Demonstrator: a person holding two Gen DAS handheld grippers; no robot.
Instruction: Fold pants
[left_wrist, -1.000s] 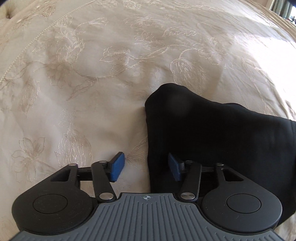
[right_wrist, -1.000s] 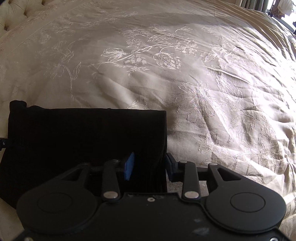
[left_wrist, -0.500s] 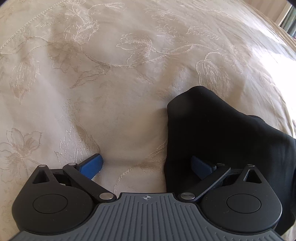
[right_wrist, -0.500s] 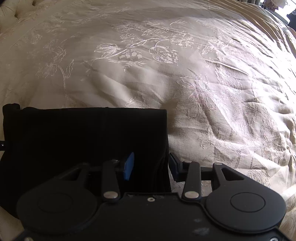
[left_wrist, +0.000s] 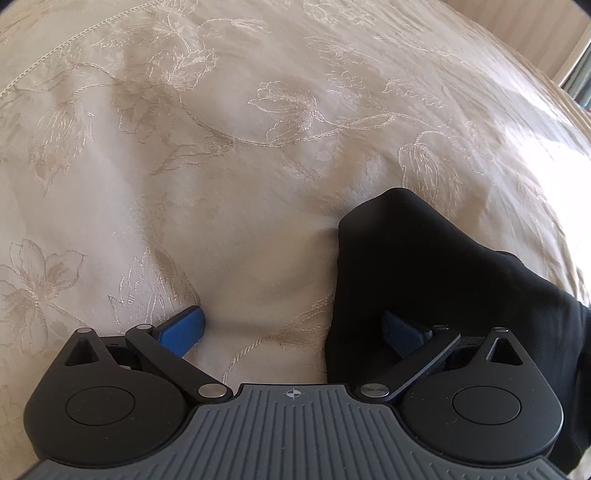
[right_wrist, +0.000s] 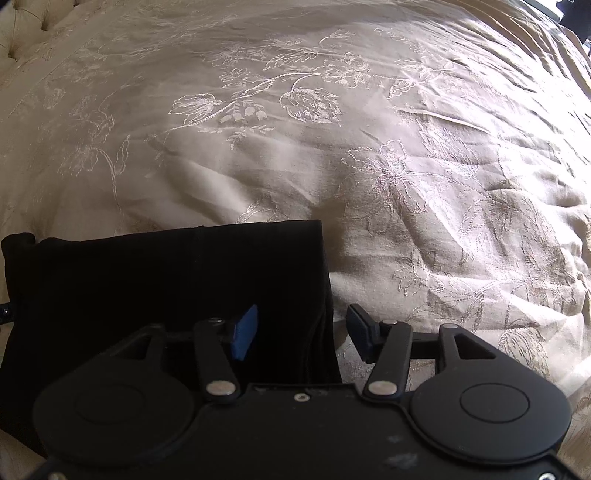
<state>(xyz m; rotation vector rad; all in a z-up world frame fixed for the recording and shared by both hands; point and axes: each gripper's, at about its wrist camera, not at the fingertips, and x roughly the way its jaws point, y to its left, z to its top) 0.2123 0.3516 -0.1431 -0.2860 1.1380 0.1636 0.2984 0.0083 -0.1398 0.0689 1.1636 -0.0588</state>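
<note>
Since a second ago your left gripper (left_wrist: 293, 328) has spread wide, letting go of the pants' (left_wrist: 436, 280) left edge, and your right gripper (right_wrist: 301, 330) has parted too, straddling their right edge. The pants lie folded, a dark slab on the bedspread (left_wrist: 221, 184) near you. They look soft, light and limp, so pinch all layers at the near corners.

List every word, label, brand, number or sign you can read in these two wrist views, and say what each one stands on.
No readable words, brands or numbers in either view.
Sign only: a small crosshair mark, without lettering, on the grey ribbed body of the left tongs.
The black pants and the embroidered bedspread carry no text.
</note>
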